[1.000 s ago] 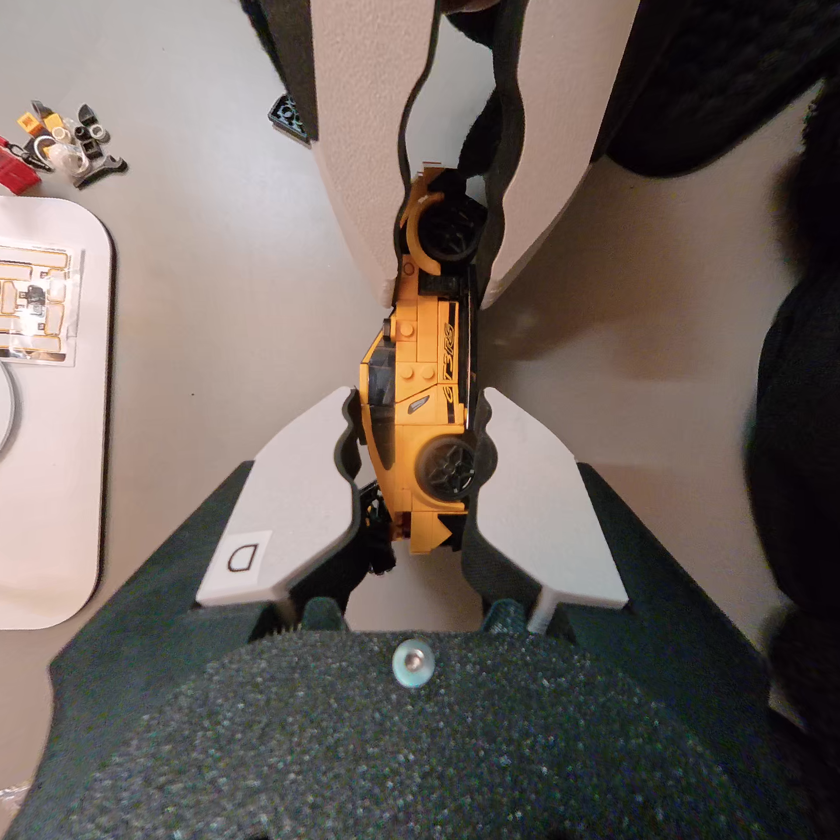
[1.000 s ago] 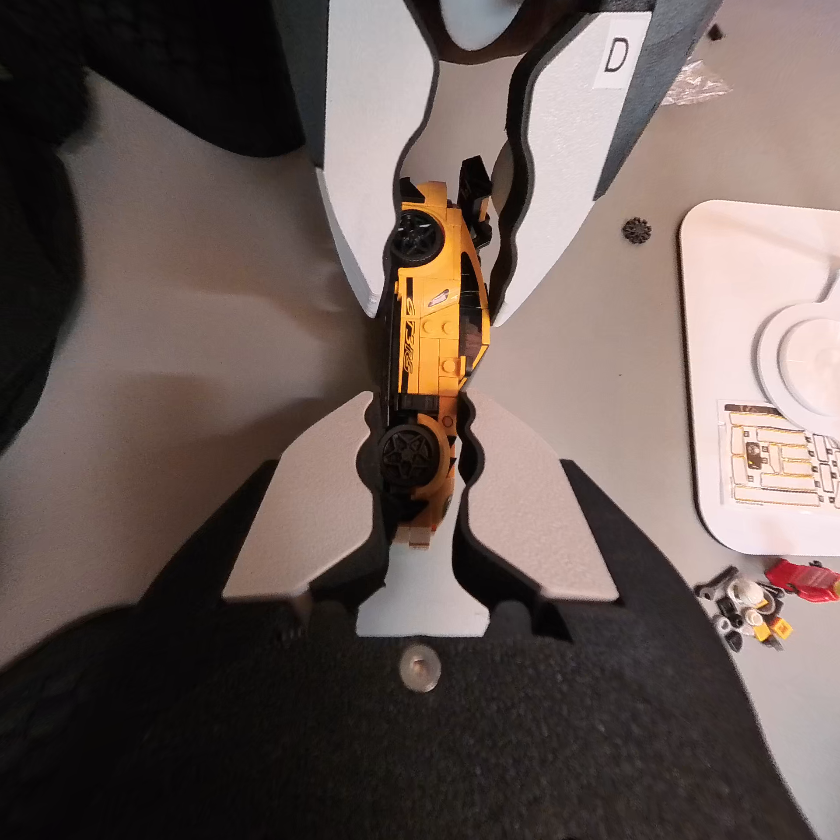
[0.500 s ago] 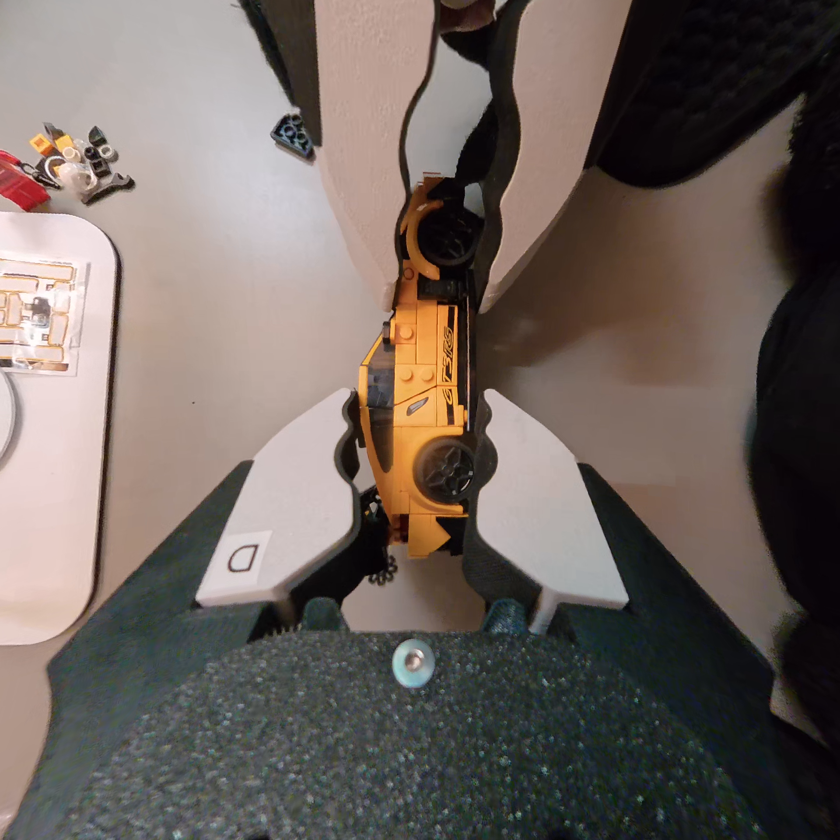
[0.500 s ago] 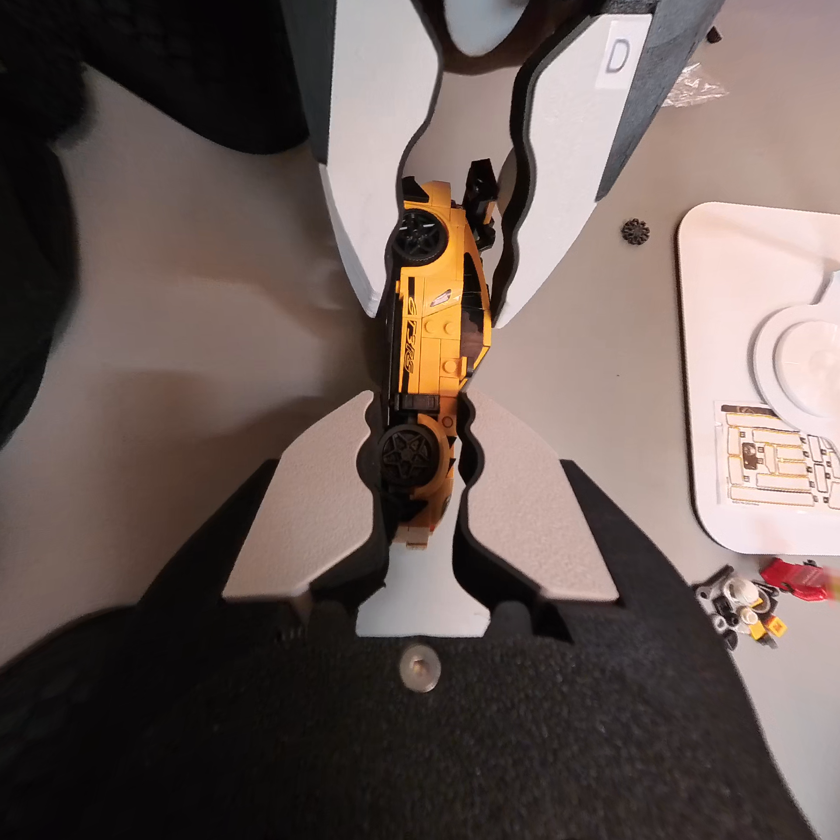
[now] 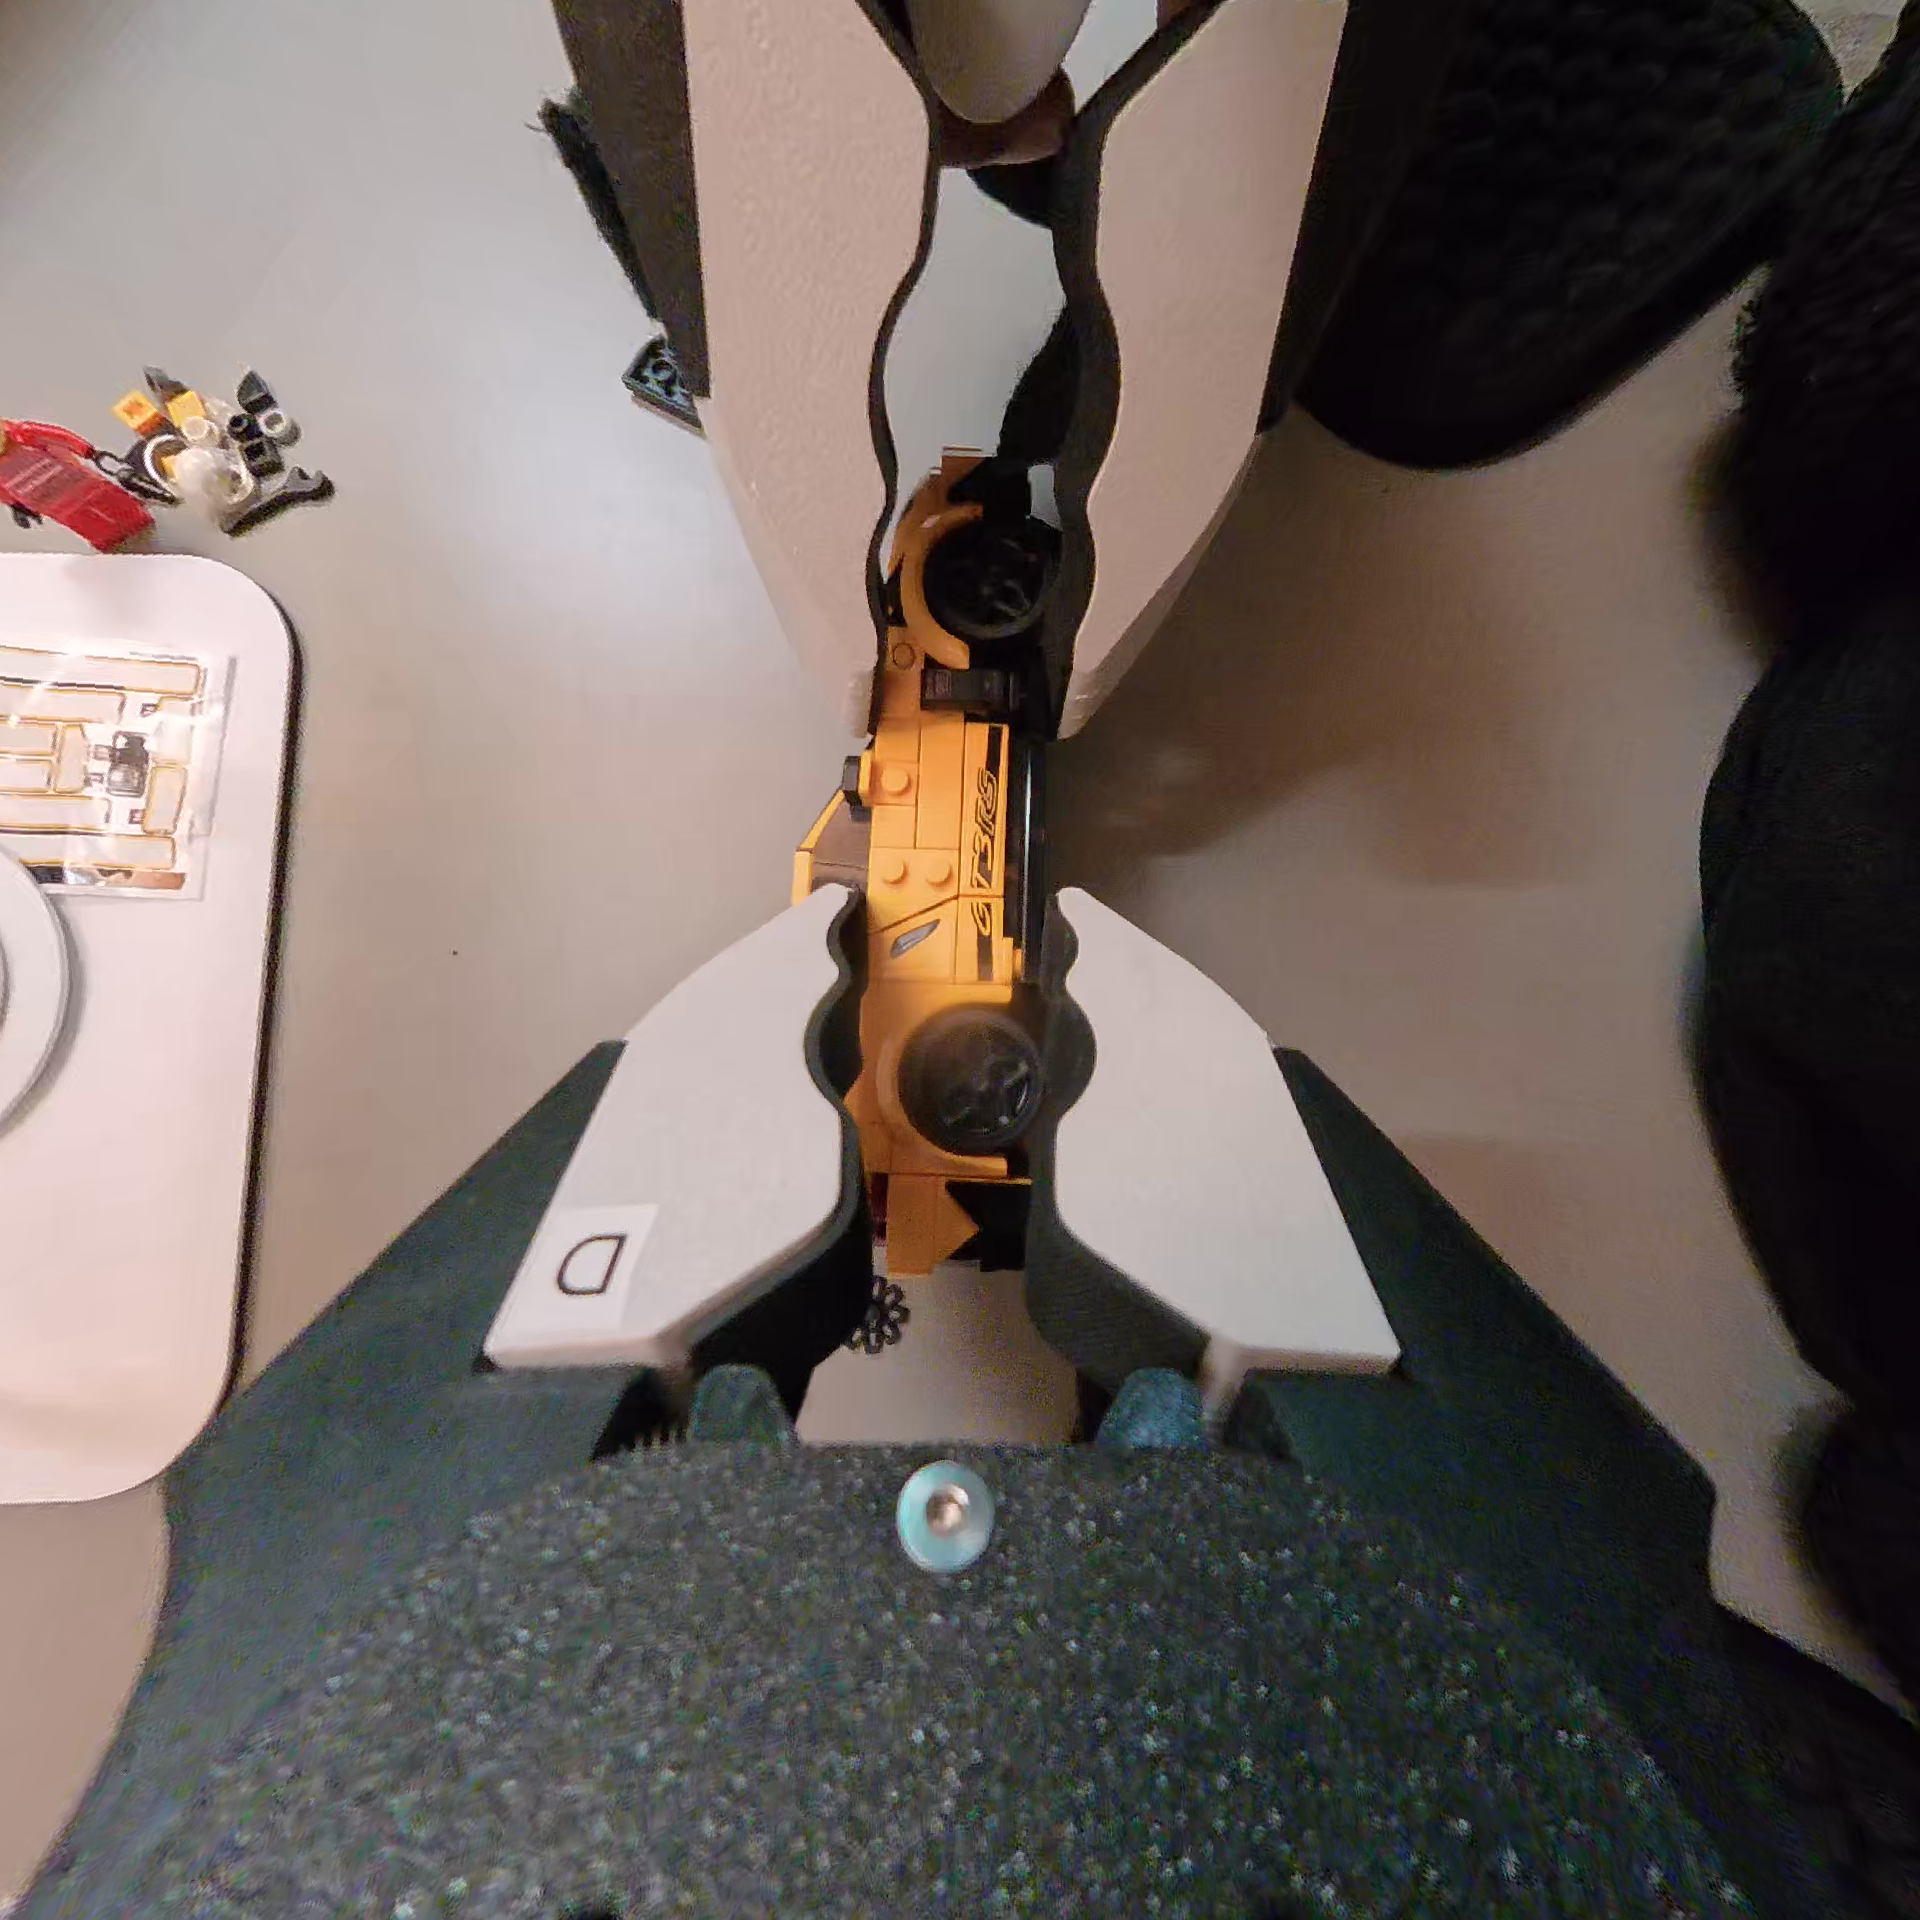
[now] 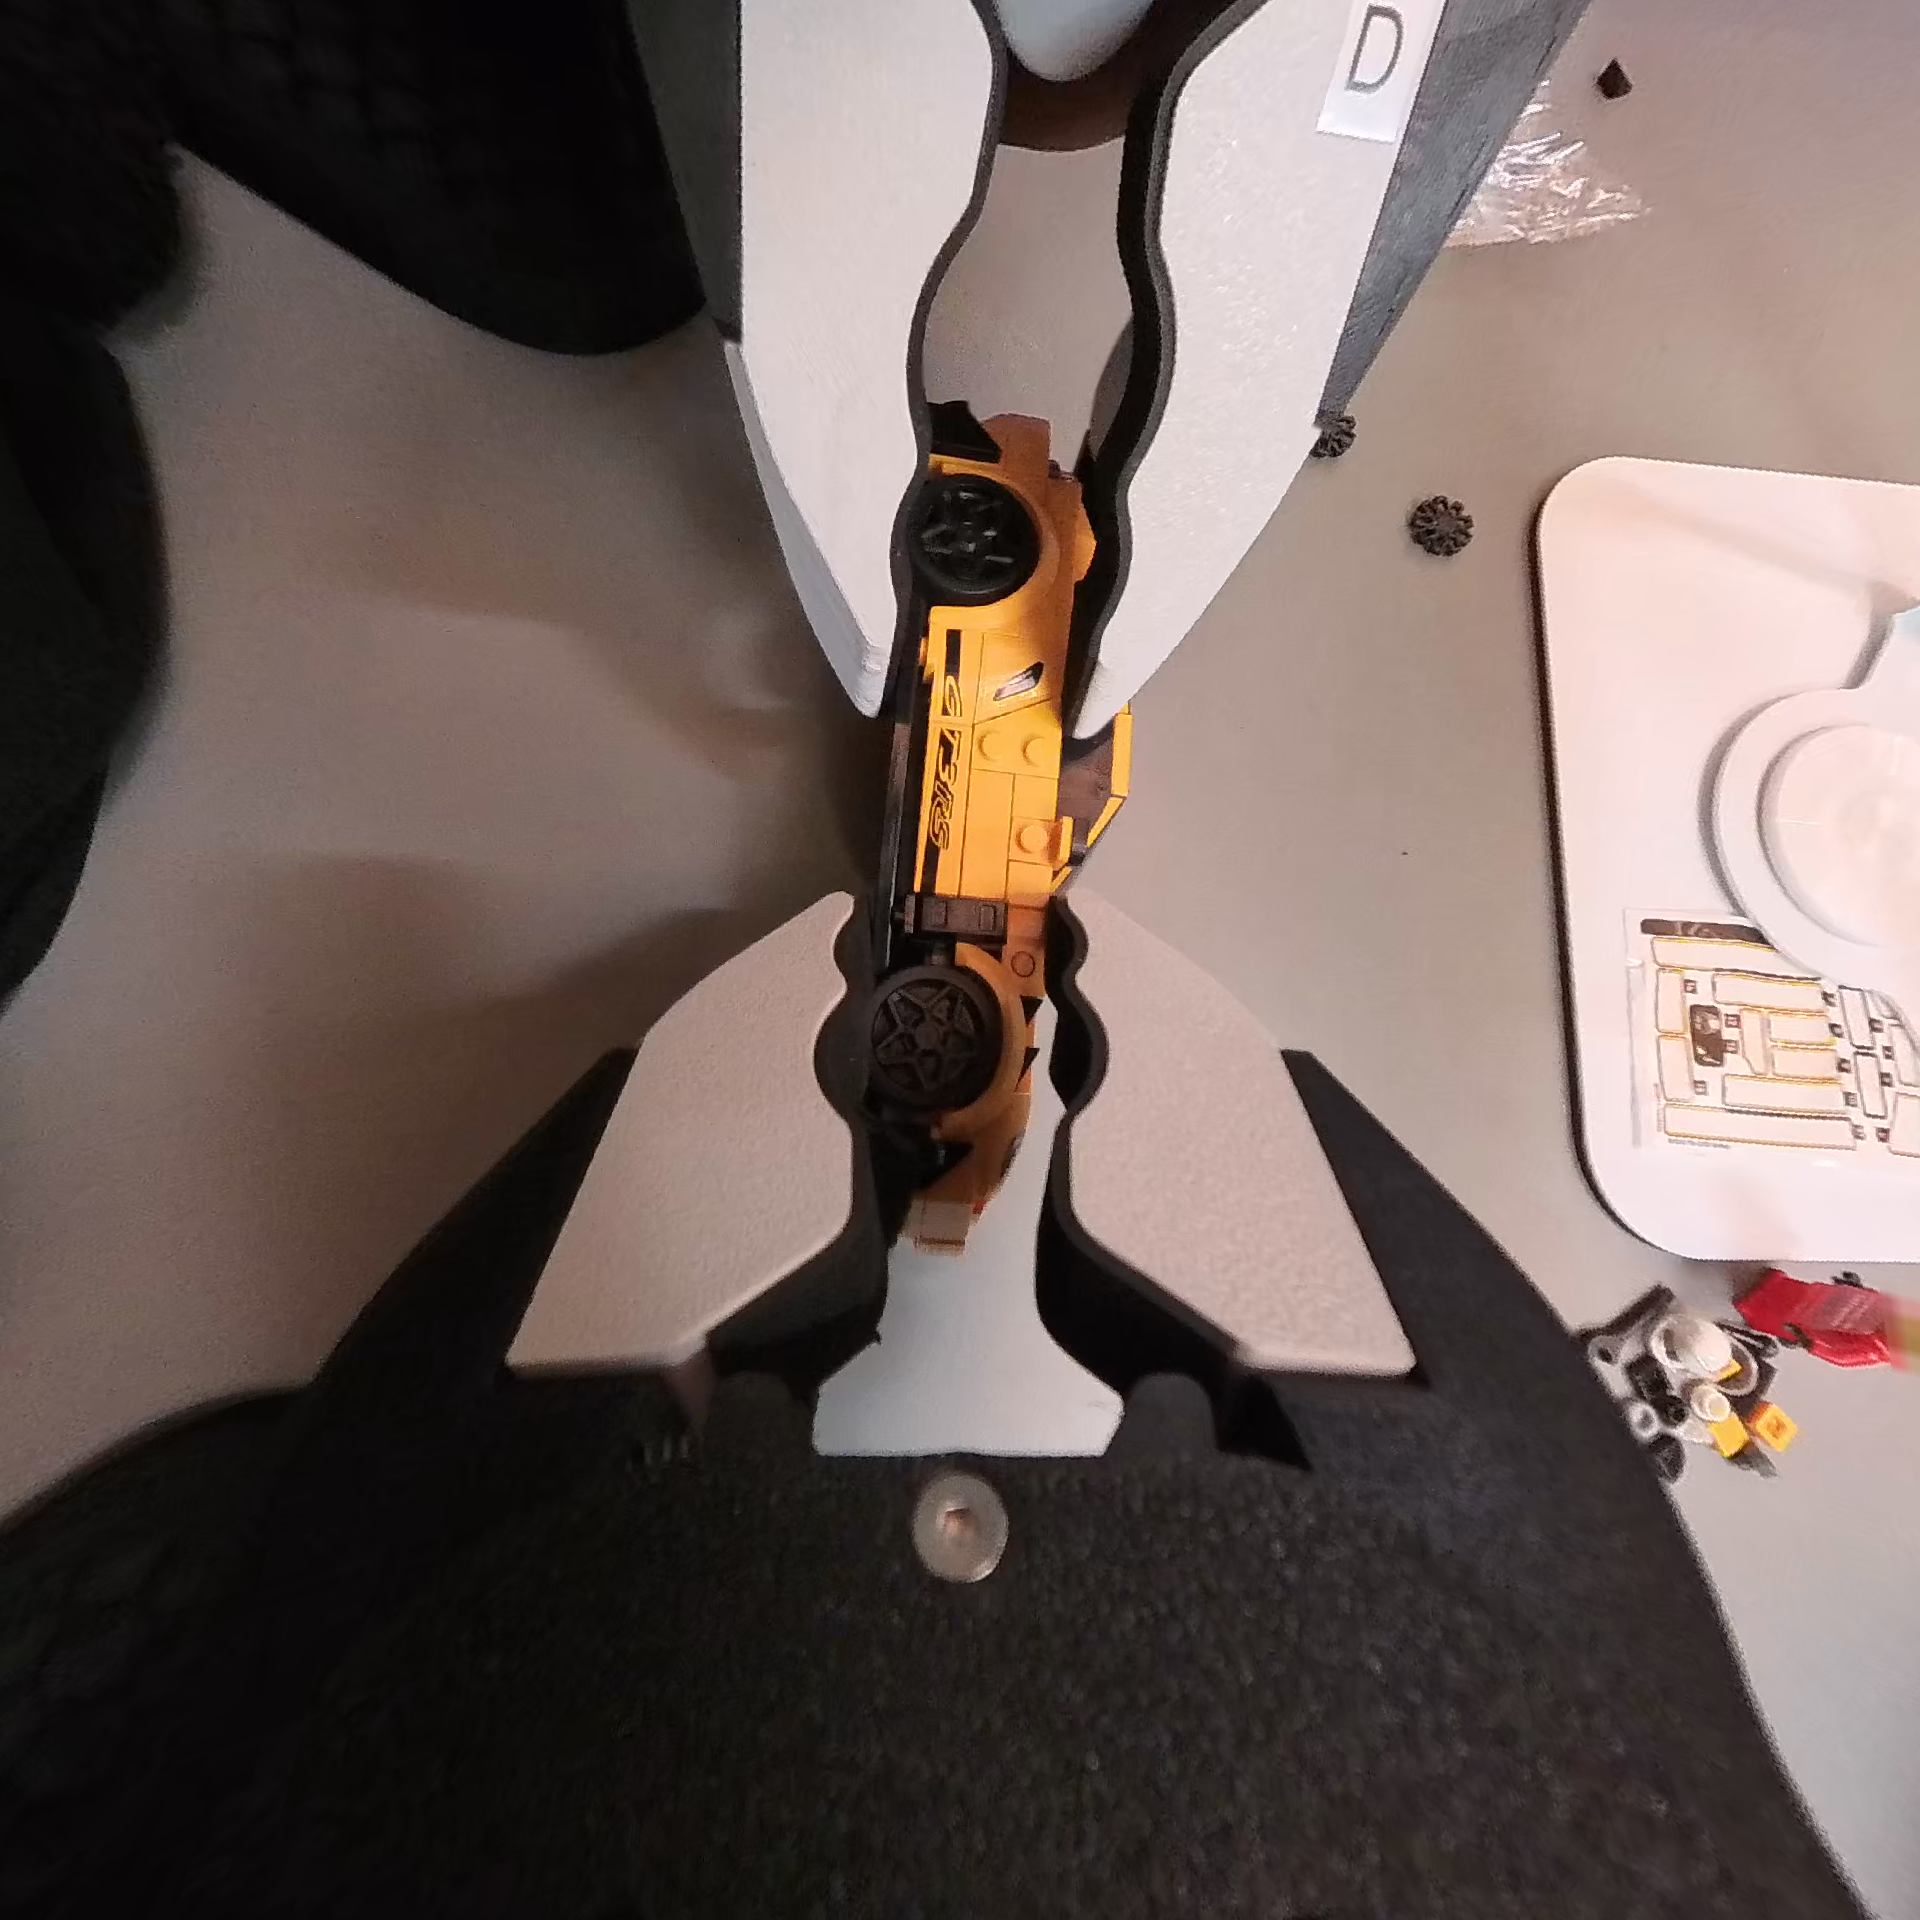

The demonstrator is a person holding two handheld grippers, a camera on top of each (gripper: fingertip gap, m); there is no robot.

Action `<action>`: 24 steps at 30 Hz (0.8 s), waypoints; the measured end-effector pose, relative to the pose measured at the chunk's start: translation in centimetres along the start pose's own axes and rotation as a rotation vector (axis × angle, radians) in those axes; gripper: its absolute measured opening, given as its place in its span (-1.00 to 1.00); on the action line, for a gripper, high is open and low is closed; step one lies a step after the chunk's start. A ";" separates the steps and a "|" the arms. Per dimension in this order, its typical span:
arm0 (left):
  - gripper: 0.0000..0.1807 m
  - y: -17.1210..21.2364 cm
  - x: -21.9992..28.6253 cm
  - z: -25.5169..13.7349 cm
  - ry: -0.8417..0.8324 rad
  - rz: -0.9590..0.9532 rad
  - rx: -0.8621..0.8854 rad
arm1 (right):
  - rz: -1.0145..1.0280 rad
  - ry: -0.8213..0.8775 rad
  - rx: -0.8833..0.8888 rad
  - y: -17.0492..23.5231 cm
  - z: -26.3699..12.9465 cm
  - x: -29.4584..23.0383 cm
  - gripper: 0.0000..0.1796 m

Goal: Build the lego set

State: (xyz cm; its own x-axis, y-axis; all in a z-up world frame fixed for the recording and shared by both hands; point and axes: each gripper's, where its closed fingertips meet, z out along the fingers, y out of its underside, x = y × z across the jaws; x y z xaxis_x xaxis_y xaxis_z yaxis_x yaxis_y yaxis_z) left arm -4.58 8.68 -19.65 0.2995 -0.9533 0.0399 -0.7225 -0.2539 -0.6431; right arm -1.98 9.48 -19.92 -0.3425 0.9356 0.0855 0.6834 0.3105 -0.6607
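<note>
Car: yellow lego car (image 5: pixel 940 831) with black wheels, held above the grey table (image 5: pixel 499 312), turned on its side so one flank with two wheels faces both cameras.
Car position: between the two grippers, which face each other end to end; its mid-body is bare in the gap between them.
Left gripper (image 5: pixel 951 914): pinching the car, its padded inner faces pressed on either side around one wheel (image 5: pixel 961 1086); one fingertip covers part of the dark window.
Right gripper (image 6: pixel 961 914): clamped on the opposite end of the car, around the other wheel (image 6: pixel 925 1044); the pad on one side touches the wheel, and a narrow gap shows on the roof side.
Far views: each wrist view shows the other gripper coming in from the top of frame, closed on the far wheel.
Rosette: small black rosette-shaped piece (image 5: pixel 883 1314) on the table, under the car's end, inside the left gripper's fork.
Loose parts: small cluster (image 6: pixel 1683 1382) of black, white, yellow and red pieces on the table, well apart from the car, near a corner of the tray.
Tray: white, rounded corners (image 6: pixel 1621 582), to one side of the car.
Sheet: sticker sheet (image 6: pixel 1766 1049) lying on the tray.
Wrapper: crumpled clear plastic (image 6: pixel 1548 192) on the table beyond the left gripper.
Dark mass: black fabric (image 5: pixel 1818 935) along the side opposite the tray; what it is cannot be told.
</note>
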 end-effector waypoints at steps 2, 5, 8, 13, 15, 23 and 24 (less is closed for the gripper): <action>-0.65 0.0 0.0 0.0 -0.010 0.007 -0.006 | -0.006 0.002 -0.004 0.0 0.0 0.0 -0.65; -0.65 0.0 0.1 0.0 -0.005 0.002 0.001 | -0.013 0.004 -0.007 0.0 0.0 0.0 -0.65; -0.65 0.0 0.1 0.0 -0.011 0.014 -0.007 | -0.011 0.004 -0.008 0.0 0.0 0.0 -0.65; -0.56 0.1 0.2 0.0 0.001 0.013 -0.007 | -0.008 0.005 -0.007 0.0 0.0 0.0 -0.65; -0.46 -0.2 0.2 -0.6 0.015 0.002 0.025 | -0.002 0.004 -0.005 0.0 0.0 0.0 -0.65; -0.38 -0.5 -0.9 -7.8 -0.045 -0.079 0.216 | -0.001 0.011 -0.005 0.0 0.0 0.0 -0.65; -0.39 -0.1 -1.3 -9.0 -0.070 -0.103 0.240 | -0.001 0.011 -0.005 0.0 0.0 0.0 -0.65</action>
State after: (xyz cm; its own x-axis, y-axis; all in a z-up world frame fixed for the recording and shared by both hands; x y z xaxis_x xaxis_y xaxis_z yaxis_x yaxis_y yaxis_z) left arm -10.52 8.47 -12.73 0.4127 -0.9084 0.0669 -0.5202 -0.2953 -0.8014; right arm -1.94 9.50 -19.90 -0.3357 0.9372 0.0946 0.6863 0.3121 -0.6569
